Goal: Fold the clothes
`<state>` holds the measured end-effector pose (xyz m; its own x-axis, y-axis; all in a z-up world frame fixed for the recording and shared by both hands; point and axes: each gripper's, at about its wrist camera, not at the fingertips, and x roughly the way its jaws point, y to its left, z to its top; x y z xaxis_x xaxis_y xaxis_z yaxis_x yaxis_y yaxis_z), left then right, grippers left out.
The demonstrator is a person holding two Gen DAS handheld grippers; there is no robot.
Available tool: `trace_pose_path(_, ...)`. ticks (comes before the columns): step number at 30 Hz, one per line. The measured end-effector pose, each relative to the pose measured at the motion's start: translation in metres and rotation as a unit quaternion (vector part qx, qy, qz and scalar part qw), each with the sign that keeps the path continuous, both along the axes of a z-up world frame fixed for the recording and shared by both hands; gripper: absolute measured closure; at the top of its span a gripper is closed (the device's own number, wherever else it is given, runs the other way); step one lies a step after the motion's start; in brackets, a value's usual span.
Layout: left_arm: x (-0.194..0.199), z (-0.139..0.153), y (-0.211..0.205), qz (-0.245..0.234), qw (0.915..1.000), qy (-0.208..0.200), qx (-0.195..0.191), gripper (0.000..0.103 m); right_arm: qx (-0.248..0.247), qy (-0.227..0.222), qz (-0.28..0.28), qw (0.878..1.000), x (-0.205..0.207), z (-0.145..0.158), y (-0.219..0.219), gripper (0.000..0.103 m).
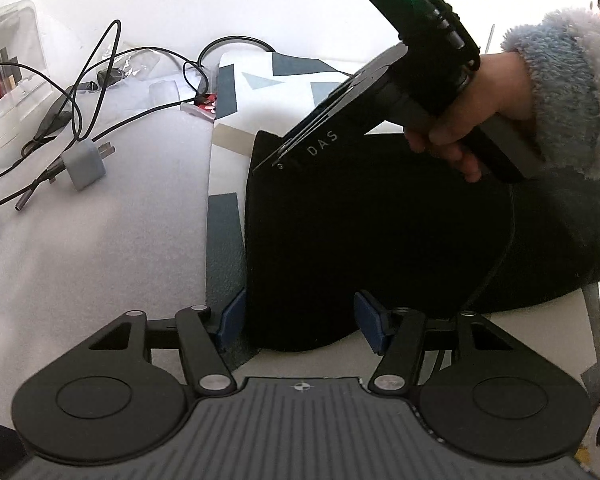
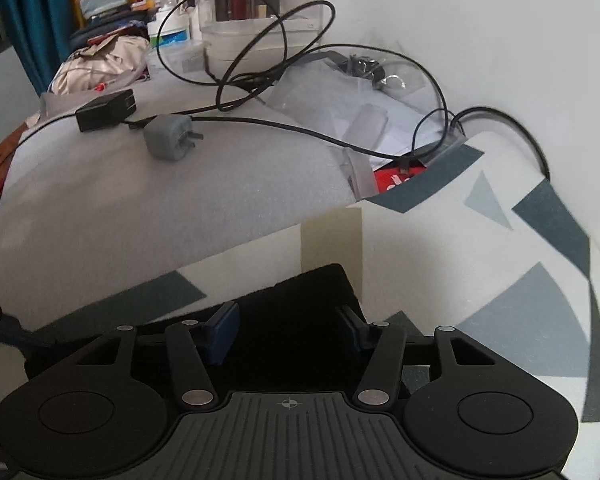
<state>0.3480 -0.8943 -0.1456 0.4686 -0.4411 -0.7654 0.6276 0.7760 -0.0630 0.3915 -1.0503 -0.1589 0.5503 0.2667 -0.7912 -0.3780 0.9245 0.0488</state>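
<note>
A black garment [image 1: 380, 232] lies folded on a white cloth with grey and dark blue shapes [image 1: 292, 80]. My left gripper [image 1: 298, 322] is open, its blue pads on either side of the garment's near left corner. The right gripper's body [image 1: 340, 120], held in a hand with a fluffy sleeve, points down at the garment's far left corner. In the right wrist view my right gripper [image 2: 288, 330] is open over the black garment's corner [image 2: 300, 300], with the patterned cloth [image 2: 500, 248] beyond.
A grey foam sheet [image 1: 100, 220] to the left carries black cables [image 1: 84, 80], a grey plug adapter [image 1: 86, 164], a black power brick [image 2: 106, 114] and a red packet [image 2: 396, 178]. Clear storage boxes [image 2: 260, 12] and piled clothes [image 2: 100, 64] stand behind. A white wall is at the back.
</note>
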Motion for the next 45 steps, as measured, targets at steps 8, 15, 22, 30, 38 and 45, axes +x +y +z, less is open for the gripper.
trace_pose_path(8, 0.002, 0.005, 0.004, 0.001, 1.0000, -0.008, -0.005, 0.033, 0.042, -0.001, 0.008, 0.999, -0.004, 0.007, -0.009, 0.093)
trace_pose_path(15, 0.011, 0.015, 0.001, -0.029, 0.9981, -0.016, -0.052, 0.025, 0.107, -0.083, 0.033, 0.990, -0.041, 0.071, -0.039, 0.093)
trace_pose_path(22, 0.036, 0.005, -0.004, -0.054, 0.9937, 0.017, -0.097, 0.023, 0.141, -0.146, 0.050, 0.978, -0.060, 0.113, -0.072, 0.093)
trace_pose_path(30, 0.067, 0.001, 0.003, -0.039, 0.9851, 0.054, -0.159, 0.020, 0.113, -0.139, 0.080, 0.981, -0.047, 0.111, -0.069, 0.093)
trace_pose_path(38, 0.078, -0.012, 0.001, -0.025, 0.9802, 0.076, -0.181, 0.020, 0.059, -0.113, 0.077, 0.989, -0.019, 0.081, -0.058, 0.093)
trace_pose_path(45, 0.084, -0.011, -0.001, -0.035, 0.9796, 0.116, -0.160, 0.049, 0.023, -0.082, 0.039, 0.996, -0.001, 0.047, -0.064, 0.093)
